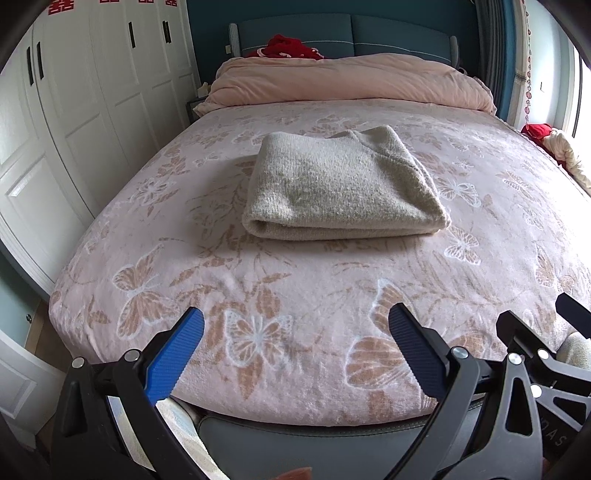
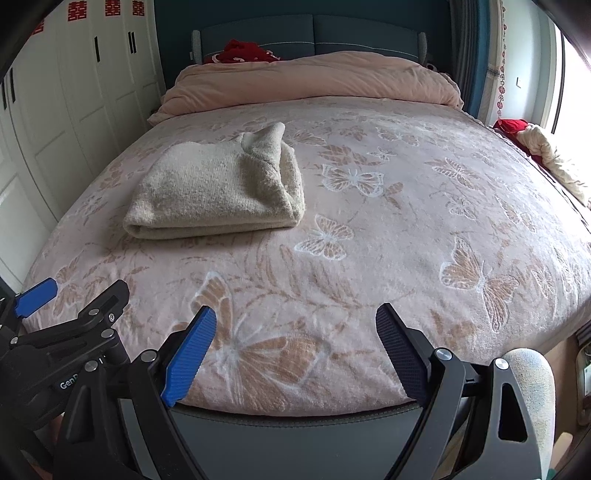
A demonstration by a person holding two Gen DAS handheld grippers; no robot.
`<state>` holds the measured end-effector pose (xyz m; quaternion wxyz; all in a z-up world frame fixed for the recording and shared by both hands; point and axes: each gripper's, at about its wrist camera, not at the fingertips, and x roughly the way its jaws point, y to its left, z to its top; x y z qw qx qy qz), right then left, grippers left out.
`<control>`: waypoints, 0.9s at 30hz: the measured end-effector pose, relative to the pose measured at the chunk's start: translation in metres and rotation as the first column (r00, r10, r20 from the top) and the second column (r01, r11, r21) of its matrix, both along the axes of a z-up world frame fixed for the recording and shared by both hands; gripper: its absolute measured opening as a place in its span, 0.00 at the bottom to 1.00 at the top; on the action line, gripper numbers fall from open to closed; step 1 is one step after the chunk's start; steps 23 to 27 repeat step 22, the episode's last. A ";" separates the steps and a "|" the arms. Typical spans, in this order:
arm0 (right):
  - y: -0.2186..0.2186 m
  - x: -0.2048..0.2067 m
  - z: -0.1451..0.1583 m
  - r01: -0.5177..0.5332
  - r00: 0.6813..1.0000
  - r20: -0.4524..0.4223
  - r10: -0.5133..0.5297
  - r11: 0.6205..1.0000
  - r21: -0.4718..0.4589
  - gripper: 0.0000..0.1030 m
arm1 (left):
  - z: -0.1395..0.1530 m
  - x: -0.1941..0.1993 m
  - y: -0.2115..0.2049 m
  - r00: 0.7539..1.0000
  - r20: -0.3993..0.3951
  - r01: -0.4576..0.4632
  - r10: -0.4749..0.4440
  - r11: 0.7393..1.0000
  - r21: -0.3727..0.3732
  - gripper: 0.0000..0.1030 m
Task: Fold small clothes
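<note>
Your left tool (image 1: 295,325) hangs over the foot edge of the bed (image 1: 332,280) with its two blue-padded fingers spread wide and nothing between them. Your right tool (image 2: 295,325) sits beside it at the same edge, spread just as wide and also holding nothing; its black frame shows at the lower right of the left wrist view.

You have the sweater (image 1: 343,188) lying folded into a thick rectangle on the butterfly blanket (image 1: 258,332), well apart from both tools, toward the middle of the bed. From the right wrist view the sweater (image 2: 218,188) sits left of centre, with a bit of knit sticking up at its far corner.

Past the sweater, a pink duvet (image 1: 351,81) is bunched along the head of the bed, against the blue headboard (image 1: 399,35), with something red (image 1: 288,46) behind it. White wardrobe doors (image 1: 96,92) run along the bed's left side.
</note>
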<state>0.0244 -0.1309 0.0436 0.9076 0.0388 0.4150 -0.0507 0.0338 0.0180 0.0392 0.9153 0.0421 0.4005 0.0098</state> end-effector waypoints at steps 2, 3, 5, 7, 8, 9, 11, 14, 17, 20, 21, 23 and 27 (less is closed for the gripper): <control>0.000 0.000 0.000 -0.001 1.000 -0.001 0.001 1.000 0.000 0.84 | 0.000 0.001 0.000 1.000 -0.002 0.003 -0.003 1.000 0.005 0.95; 0.001 0.000 0.000 -0.001 1.000 -0.001 0.001 1.000 0.000 0.84 | 0.000 0.000 -0.001 1.000 0.000 0.003 -0.003 1.000 0.009 0.95; 0.001 0.000 -0.001 -0.002 1.000 0.001 0.002 1.000 -0.001 0.84 | 0.001 -0.001 -0.002 1.000 0.012 0.002 -0.002 1.000 0.019 0.95; 0.001 0.000 -0.001 -0.002 1.000 -0.001 0.002 1.000 0.000 0.84 | 0.001 0.000 -0.001 1.000 0.015 0.006 -0.006 1.000 0.020 0.95; 0.001 0.000 -0.001 -0.002 1.000 0.000 0.002 1.000 0.000 0.84 | 0.001 0.001 -0.001 1.000 0.014 0.007 -0.007 1.000 0.018 0.95; 0.001 0.000 -0.001 -0.002 1.000 -0.001 0.002 1.000 0.001 0.84 | 0.001 0.001 -0.001 1.000 0.016 0.007 -0.008 1.000 0.017 0.95; -0.001 0.000 -0.001 -0.002 1.000 0.000 0.002 1.000 0.000 0.84 | 0.000 0.001 -0.002 1.000 0.024 0.010 -0.011 1.000 0.018 0.95; -0.001 -0.001 -0.001 0.003 1.000 0.003 -0.003 1.000 0.005 0.84 | 0.001 0.001 -0.002 0.999 0.029 0.016 -0.016 1.000 0.014 0.95; 0.002 0.000 0.000 0.009 1.000 0.004 -0.009 1.000 0.004 0.84 | 0.000 0.003 -0.003 1.000 0.014 0.013 -0.013 1.000 0.006 0.94; 0.006 -0.001 0.000 0.013 1.000 0.003 -0.013 1.000 0.000 0.84 | 0.000 0.002 -0.003 1.000 0.016 0.007 -0.007 1.000 0.005 0.93; 0.006 0.000 0.001 0.014 1.000 0.002 -0.014 1.000 0.001 0.84 | -0.001 0.002 -0.003 1.000 0.014 0.008 -0.008 1.000 0.004 0.93; 0.006 0.000 0.001 0.015 1.000 0.003 -0.015 1.000 0.003 0.84 | -0.001 0.002 -0.003 1.000 0.010 0.010 -0.010 1.000 0.004 0.92; 0.006 0.000 0.001 0.015 1.000 0.003 -0.015 1.000 0.003 0.84 | -0.001 0.002 -0.003 1.000 0.010 0.010 -0.010 1.000 0.004 0.92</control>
